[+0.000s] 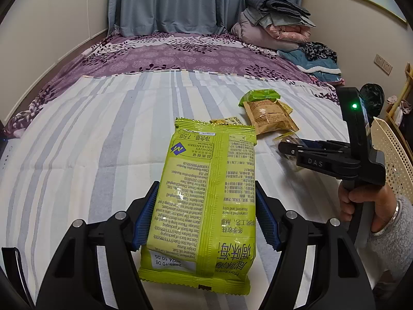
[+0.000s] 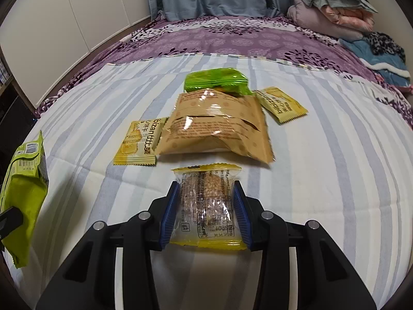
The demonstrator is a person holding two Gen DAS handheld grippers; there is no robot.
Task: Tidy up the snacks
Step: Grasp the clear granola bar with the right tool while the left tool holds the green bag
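On the striped bed sheet (image 2: 322, 180), brown pouch (image 2: 216, 126) half hides a green packet (image 2: 219, 80); left gripper (image 1: 204, 214) clamps the lime bag (image 1: 206, 193), right gripper (image 2: 205, 211) pinches a clear seed-cake packet (image 2: 206, 201).

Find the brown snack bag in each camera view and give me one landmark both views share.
Left wrist view: the brown snack bag lies right of centre on the striped sheet, beyond the big green packet.
Right wrist view: the brown snack bag lies at centre, just beyond the clear packet.
Shared landmark: the small green packet at the bag's far end.
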